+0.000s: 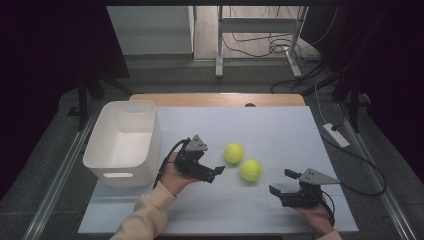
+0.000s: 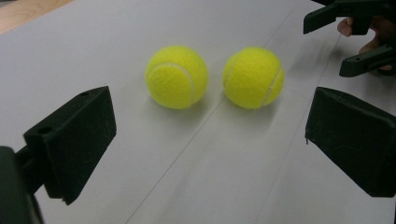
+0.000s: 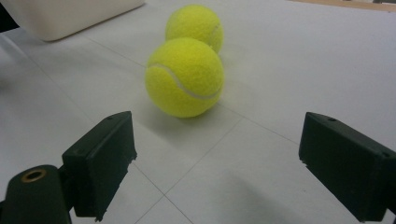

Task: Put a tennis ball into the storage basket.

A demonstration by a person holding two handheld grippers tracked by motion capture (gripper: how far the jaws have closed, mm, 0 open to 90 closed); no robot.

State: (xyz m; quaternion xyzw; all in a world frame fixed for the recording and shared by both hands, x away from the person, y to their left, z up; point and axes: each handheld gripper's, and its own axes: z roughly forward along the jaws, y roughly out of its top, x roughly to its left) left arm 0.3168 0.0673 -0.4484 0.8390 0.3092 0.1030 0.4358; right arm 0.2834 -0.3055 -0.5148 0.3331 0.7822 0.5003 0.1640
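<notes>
Two yellow tennis balls lie side by side on the white table top: one [image 1: 233, 153] farther back, the other [image 1: 250, 170] nearer the person. My left gripper [image 1: 214, 174] stands open just left of them, and its own view has both balls [image 2: 176, 77] [image 2: 253, 77] ahead of its spread jaws [image 2: 210, 135], untouched. My right gripper [image 1: 281, 182] is open to the right of the nearer ball. In its view that ball [image 3: 185, 77] lies a short way beyond the gripper [image 3: 217, 158], with the other ball [image 3: 195, 23] behind it.
A white plastic bin [image 1: 125, 142] stands empty on the table's left side, its corner [image 3: 70, 14] in the right gripper view. The right gripper [image 2: 355, 32] appears at the top right of the left gripper view. A wooden edge [image 1: 220, 99] runs along the back.
</notes>
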